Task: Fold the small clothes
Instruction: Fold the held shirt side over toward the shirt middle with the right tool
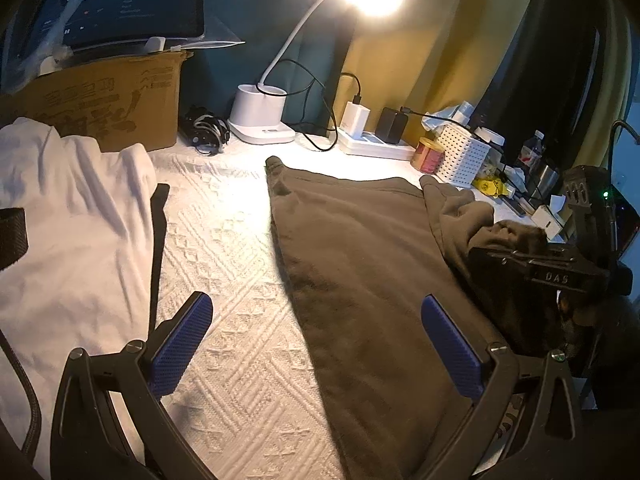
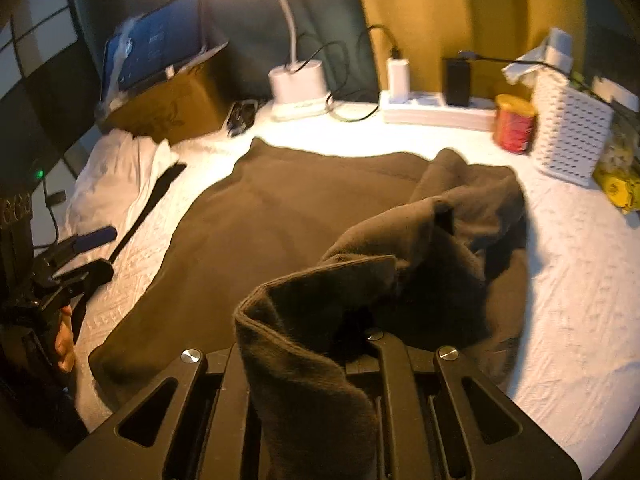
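Right tool [image 2: 360,328] clamps brown garment [image 2: 280,216] edge.

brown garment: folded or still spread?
Partly folded: most of the brown garment lies flat, but the right gripper holds one edge lifted over it.

The brown garment [image 2: 280,216] is soft, matt fleece-like cloth with a stitched hem. It lies on a white bedspread [image 1: 236,280] — woven, with raised diamond ridges. The left gripper [image 1: 316,344] is matt black plastic with silver screws — its pads [image 1: 182,344] blue, finely dotted.
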